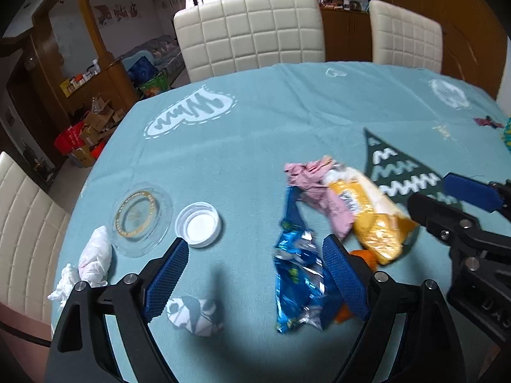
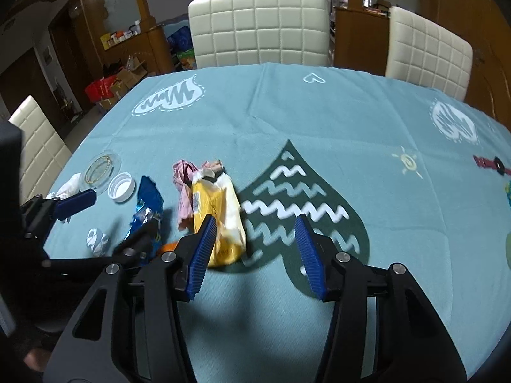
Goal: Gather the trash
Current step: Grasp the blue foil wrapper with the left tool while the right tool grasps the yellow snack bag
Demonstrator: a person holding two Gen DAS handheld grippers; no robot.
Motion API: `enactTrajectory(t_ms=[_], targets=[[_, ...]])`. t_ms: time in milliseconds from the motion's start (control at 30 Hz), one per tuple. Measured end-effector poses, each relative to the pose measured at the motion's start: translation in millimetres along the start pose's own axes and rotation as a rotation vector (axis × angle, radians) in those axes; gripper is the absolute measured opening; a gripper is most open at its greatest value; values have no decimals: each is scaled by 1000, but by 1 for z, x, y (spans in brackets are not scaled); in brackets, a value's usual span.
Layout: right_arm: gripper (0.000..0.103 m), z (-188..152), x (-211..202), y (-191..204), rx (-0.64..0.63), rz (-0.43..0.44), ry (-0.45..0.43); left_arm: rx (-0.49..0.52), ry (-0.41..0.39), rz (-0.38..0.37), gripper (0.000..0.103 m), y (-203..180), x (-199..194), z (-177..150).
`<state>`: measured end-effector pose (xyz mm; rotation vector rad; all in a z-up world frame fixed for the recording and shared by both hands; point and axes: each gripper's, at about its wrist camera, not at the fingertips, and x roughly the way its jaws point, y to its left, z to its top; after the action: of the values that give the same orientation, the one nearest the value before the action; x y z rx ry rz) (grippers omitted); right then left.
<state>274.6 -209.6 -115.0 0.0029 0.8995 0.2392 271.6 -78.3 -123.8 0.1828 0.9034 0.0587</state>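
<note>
Trash: yellow bag (image 2: 220,217), pink wrapper (image 1: 314,191), blue wrapper (image 1: 297,274) clustered mid-surface (image 2: 319,111). Left gripper (image 1: 255,274) spread, right gripper (image 2: 255,255) spread, both holding nothing. Bare cloth beyond; cap (image 1: 198,225) near left edge.

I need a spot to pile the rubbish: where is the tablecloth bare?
Bare cloth runs along the far side before the white chairs, and right of the yellow packet. It is crowded on the left, from the blue wrapper to the white cap and the clear lid.

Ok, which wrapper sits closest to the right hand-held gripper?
The yellow wrapper, lying right beside the right hand-held gripper, at its left finger. The blue wrapper and pink wrapper lie farther left.
</note>
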Motion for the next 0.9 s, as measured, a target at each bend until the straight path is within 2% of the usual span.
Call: enactTrajectory(t_ms=[33, 200, 267, 400, 500, 533, 567, 667, 900], targets=[[53, 1, 6, 5, -5, 4, 13, -1, 4, 22, 84, 3, 3, -1], [53, -1, 23, 24, -42, 11, 42, -35, 38, 6, 79, 24, 11, -8], [53, -4, 28, 25, -40, -2, 56, -47, 51, -5, 61, 31, 13, -11], [54, -11, 33, 19, -6, 8, 92, -62, 57, -37, 45, 36, 13, -16], [53, -14, 30, 14, 6, 12, 105, -52, 58, -55, 28, 32, 11, -18], [46, -16, 28, 14, -1, 11, 103, -47, 58, -62, 23, 30, 9, -19], [38, -16, 28, 15, -7, 13, 101, -43, 56, -63, 23, 28, 9, -19], [33, -20, 21, 20, -19, 2, 83, -46, 57, -70, 21, 28, 6, -21], [33, -20, -14, 28, -30, -17, 14, -45, 6, -68, 20, 38, -24, -21]])
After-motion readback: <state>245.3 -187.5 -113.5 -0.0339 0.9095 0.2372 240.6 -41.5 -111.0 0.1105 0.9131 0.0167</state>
